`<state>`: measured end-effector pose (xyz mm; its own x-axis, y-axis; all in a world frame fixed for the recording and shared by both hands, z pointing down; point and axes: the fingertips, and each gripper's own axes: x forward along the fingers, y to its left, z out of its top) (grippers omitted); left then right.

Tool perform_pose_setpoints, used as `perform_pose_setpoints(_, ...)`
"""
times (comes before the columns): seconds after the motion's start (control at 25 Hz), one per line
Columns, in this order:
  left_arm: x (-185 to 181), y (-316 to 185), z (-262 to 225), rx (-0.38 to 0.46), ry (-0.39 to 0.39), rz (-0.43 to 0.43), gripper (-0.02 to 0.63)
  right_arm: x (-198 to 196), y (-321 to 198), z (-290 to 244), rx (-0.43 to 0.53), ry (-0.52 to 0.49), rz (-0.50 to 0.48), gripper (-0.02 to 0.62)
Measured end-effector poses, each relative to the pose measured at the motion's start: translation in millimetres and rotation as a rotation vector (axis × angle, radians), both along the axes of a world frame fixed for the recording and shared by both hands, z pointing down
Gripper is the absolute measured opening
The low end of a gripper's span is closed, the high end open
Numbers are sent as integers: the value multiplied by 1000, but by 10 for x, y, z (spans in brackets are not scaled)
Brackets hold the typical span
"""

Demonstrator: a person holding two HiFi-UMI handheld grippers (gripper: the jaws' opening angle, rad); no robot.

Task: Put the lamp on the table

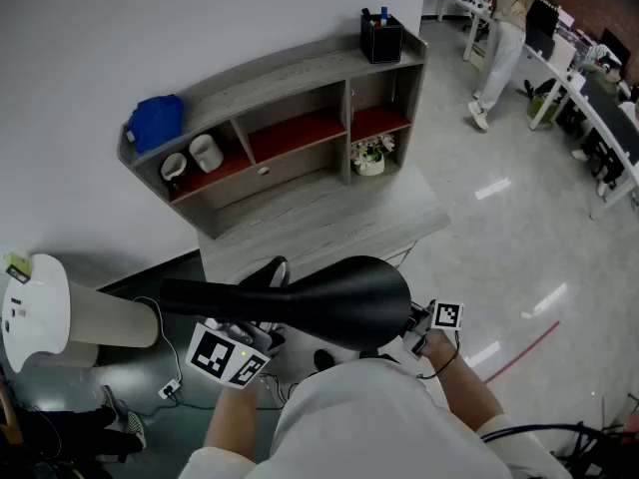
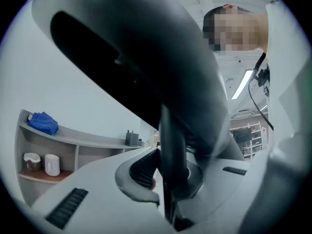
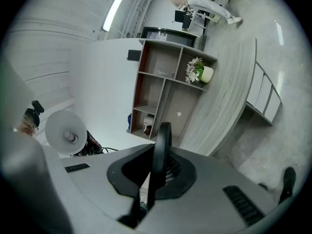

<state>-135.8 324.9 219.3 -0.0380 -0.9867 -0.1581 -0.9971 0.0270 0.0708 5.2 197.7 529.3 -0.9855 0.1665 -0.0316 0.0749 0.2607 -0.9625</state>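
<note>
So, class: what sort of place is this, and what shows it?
Probably an office or lab: a shelved wooden desk, a pen holder on top, and rows of white workstations.

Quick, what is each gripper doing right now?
Left gripper: closed on the thin stem of the black cone-shaped lamp.
Right gripper: closed on the same lamp's thin black edge.

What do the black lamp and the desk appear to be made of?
The black lamp looks like painted metal or plastic, smooth and satin: soft highlights run along its shade. The desk looks like grey wood or wood-look laminate, matte: streaky grain lines cross its top.
</note>
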Motion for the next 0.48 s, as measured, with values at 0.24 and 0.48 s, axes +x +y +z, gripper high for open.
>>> perform_pose_setpoints(0.24, -29, -24, -1, -2, 1, -2, 8, -4, -31, 51, 6, 7, -1, 17)
perform_pose_setpoints(0.48, -38, -47, 9, -3, 0, 0, 8, -13, -42, 60, 5, 6, -1, 17)
